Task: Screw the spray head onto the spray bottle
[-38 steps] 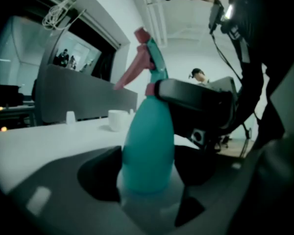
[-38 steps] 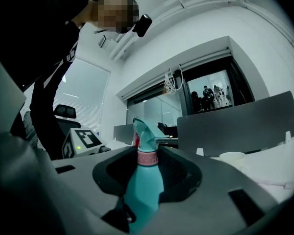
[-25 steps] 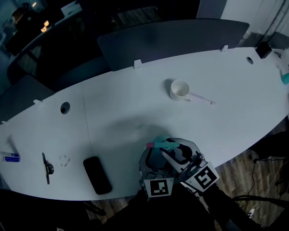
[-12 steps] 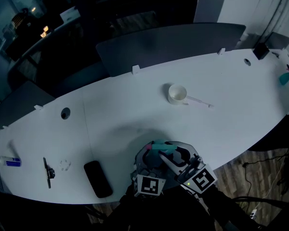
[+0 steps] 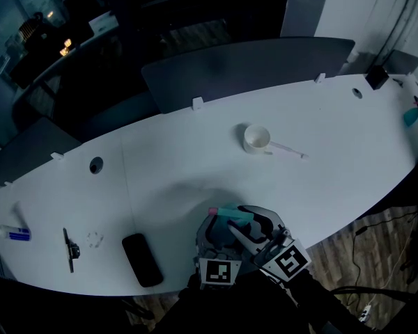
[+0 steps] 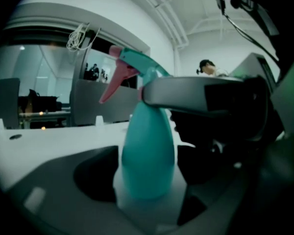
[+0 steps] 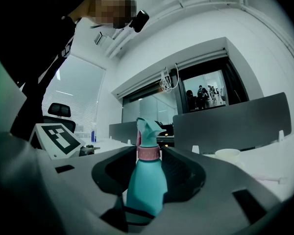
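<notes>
A teal spray bottle (image 6: 147, 151) stands upright at the table's near edge, with its teal spray head (image 6: 137, 65) and pink trigger (image 6: 115, 80) on top. My left gripper (image 6: 147, 182) is shut on the bottle's lower body. My right gripper (image 7: 148, 168) is closed at the pink collar (image 7: 148, 153) under the spray head (image 7: 147, 129); its grey finger (image 6: 186, 94) crosses the neck. In the head view the bottle (image 5: 233, 216) shows between the left gripper (image 5: 216, 234) and the right gripper (image 5: 256, 229).
A white cup (image 5: 256, 138) with a thin stick (image 5: 287, 148) beside it sits mid-table. A black phone (image 5: 141, 259), a dark tool (image 5: 70, 245) and a small marker (image 5: 10, 234) lie to the left. A dark partition (image 5: 251, 68) runs behind the white table (image 5: 167, 158).
Both grippers stay on the bottle at the near edge. The left gripper's marker cube has shifted slightly left. The scene has slid a little in the head view.
</notes>
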`<state>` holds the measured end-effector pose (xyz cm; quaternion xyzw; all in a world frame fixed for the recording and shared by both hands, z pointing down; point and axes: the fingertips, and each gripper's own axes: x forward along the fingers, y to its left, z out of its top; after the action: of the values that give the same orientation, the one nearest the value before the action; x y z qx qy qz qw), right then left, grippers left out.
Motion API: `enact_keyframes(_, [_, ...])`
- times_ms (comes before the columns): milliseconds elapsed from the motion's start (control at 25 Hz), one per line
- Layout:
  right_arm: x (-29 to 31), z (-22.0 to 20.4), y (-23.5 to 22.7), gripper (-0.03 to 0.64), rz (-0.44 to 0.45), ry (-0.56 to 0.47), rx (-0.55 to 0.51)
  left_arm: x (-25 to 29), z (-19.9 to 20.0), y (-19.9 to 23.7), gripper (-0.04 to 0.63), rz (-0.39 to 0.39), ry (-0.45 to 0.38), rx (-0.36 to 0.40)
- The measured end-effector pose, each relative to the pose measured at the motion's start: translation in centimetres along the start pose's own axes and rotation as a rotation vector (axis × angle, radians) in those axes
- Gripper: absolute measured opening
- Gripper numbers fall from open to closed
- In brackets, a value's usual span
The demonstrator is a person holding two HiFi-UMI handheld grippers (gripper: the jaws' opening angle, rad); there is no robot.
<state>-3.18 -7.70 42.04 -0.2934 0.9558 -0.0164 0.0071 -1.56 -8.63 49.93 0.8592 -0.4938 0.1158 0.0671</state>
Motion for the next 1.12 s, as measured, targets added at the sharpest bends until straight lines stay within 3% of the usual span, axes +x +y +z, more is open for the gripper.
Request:
enact_keyframes(80, [-0.1,-0.4,0.0,0.218,-0.004,0.009,0.014,-0.3,0.2,-0.1,0.436,-0.002,-0.015,0.016])
enact_keyframes(160, [-0.3,-0.3,-0.2,0.253,-0.017,0.006,0.020,-0.7,0.2,-0.4,0.463,-0.011,-0.017,0.044])
enact_keyframes(320, [-1.0,0.3,-0.3,0.256,-0.035,0.004,0.004,-1.6,-0.2,-0.1,0.471,-0.029,0.000,0.087])
enact_keyframes(520, [-2.7,0.3,-0.1,0.256,-0.063,0.045,-0.013,-4.0,0.5,2.2,0.471,0.003,-0.023,0.058])
enact_keyframes(720, [-4.3,-0.3,-0.2,0.255,-0.166,0.080,-0.059,-5.7,1.0,3.9,0.468,0.002,-0.025,0.030])
enact_keyframes(800, [-4.9,-0.8,-0.4,0.253,-0.221,0.119,-0.098,-6.1,1.4,4.7,0.375,0.039,-0.037,0.016])
enact_keyframes(840, [-5.2,-1.2,-0.5,0.193,-0.247,0.153,-0.116,-6.4,1.6,5.3,0.289,0.074,-0.042,0.007])
enact_keyframes(880, [-5.4,-1.6,-0.5,0.022,-0.265,0.189,-0.132,-6.7,1.9,5.8,0.192,0.112,-0.047,0.004])
enact_keyframes(920, [-5.6,-1.8,-0.4,0.005,-0.272,0.215,-0.143,-7.1,2.2,6.2,0.077,0.145,-0.056,0.009])
enact_keyframes(960, [-5.7,-1.8,-0.2,0.005,-0.270,0.223,-0.149,-7.5,2.7,6.4,0.005,0.167,-0.068,0.018])
enact_keyframes(1120, [-6.5,-1.1,0.5,0.005,-0.254,0.204,-0.141,-9.1,3.9,5.8,0.003,0.212,-0.085,0.048])
